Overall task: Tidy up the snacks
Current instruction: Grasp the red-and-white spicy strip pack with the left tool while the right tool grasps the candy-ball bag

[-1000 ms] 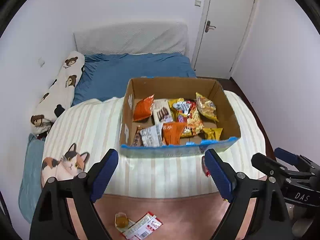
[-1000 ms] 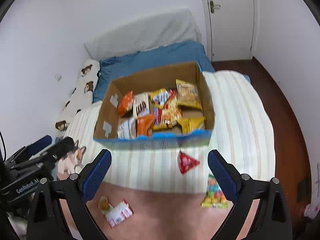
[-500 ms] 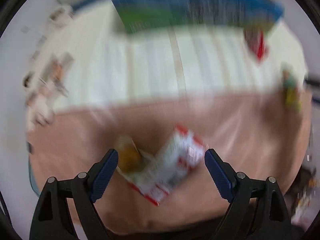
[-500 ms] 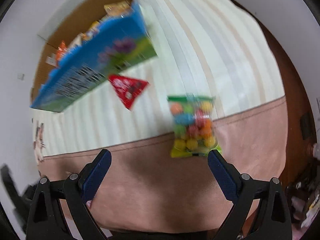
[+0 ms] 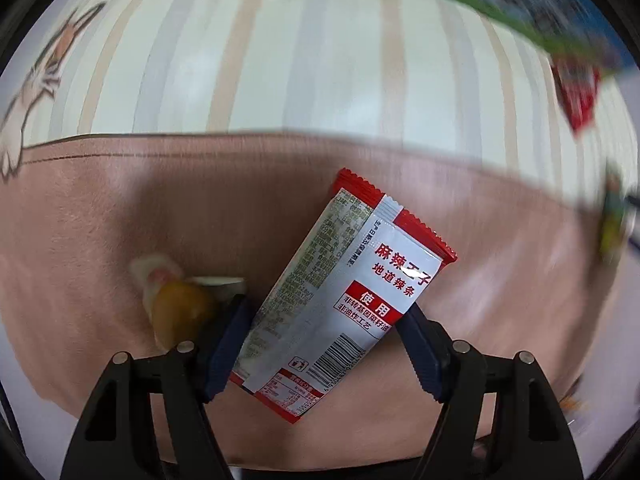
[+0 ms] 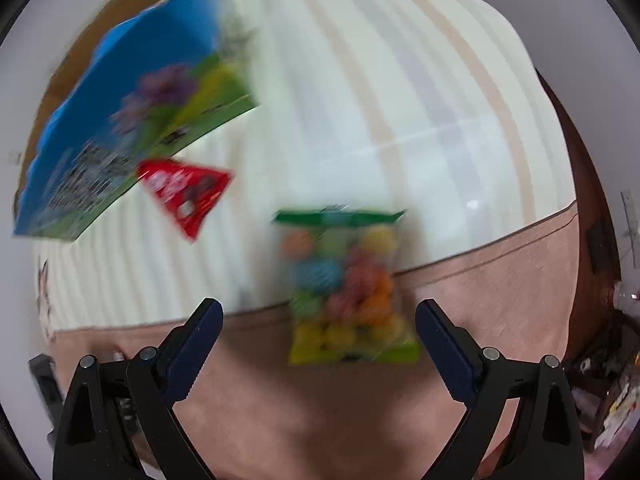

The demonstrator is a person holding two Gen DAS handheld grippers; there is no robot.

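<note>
Bed with a striped cover and a pink blanket (image 5: 100, 208): both grippers had dropped from the room view to the loose snacks.

The left gripper (image 5: 326, 344) had just been closing, its jaws hugging the red-and-white spicy strip packet (image 5: 344, 292) beside a small yellow snack (image 5: 176, 312), so a pickup looked imminent. Only the right view showed the right gripper (image 6: 318, 328), jaws wide open and touching nothing, over the colourful candy bag (image 6: 348, 288), near the red triangular packet (image 6: 186, 192) and snack box (image 6: 120, 140).

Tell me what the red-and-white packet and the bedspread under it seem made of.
Packet: probably glossy plastic film, judging by its glare patch and crimped sawtooth end seals. Bedspread: soft matte fabric, seemingly short-napped, with a stitched seam line.
</note>
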